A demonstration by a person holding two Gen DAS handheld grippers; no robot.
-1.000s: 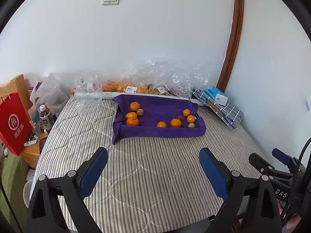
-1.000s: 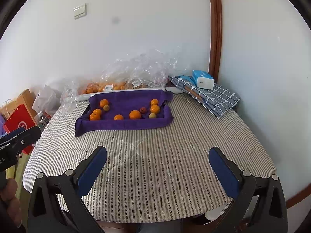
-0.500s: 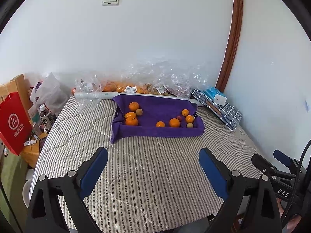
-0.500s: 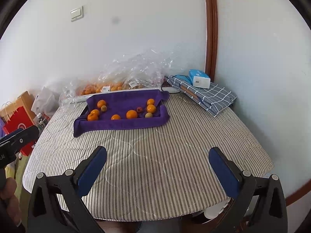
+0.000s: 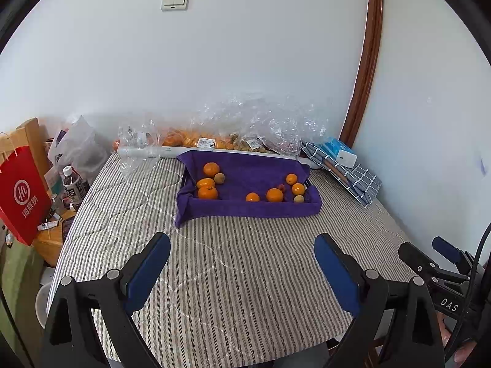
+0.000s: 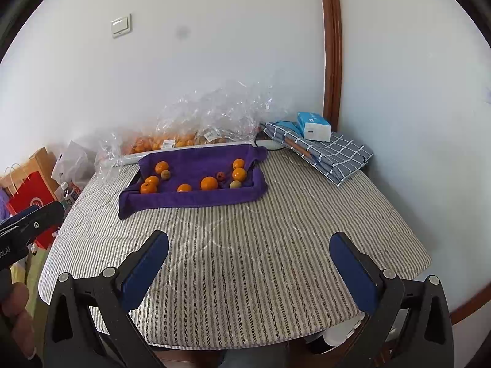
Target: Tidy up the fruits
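Purple towel [image 5: 251, 178], draped over a shallow tray at the far side of the striped quilted tabletop [image 5: 233, 263], sagging at its near-left corner. On it, fruit in two loose groups: at the left, three oranges [image 5: 207, 192] and one small brownish fruit [image 5: 219, 178] just beside the farthest orange; at the right, four oranges [image 5: 274, 195], one small red fruit [image 5: 281, 187] and one pale greenish fruit [image 5: 298, 198] near the towel's front fold. Behind the towel, against the wall: clear plastic bags [image 5: 245, 122] holding more orange fruit, and a white roll [image 5: 141, 152] lying along the table's back edge. Far right corner: folded checked cloth [image 6: 331, 153] with a blue-and-white tissue pack [image 6: 314, 126] resting on top. Off the table's left side: red paper bag [image 5: 24, 193], bottle [image 5: 72, 181]. My left gripper [image 5: 242, 263], jaws spread wide, holding nothing, over the near part of the table, well apart from the fruit. My right gripper [image 6: 249, 260], likewise spread wide and empty, over the near edge.
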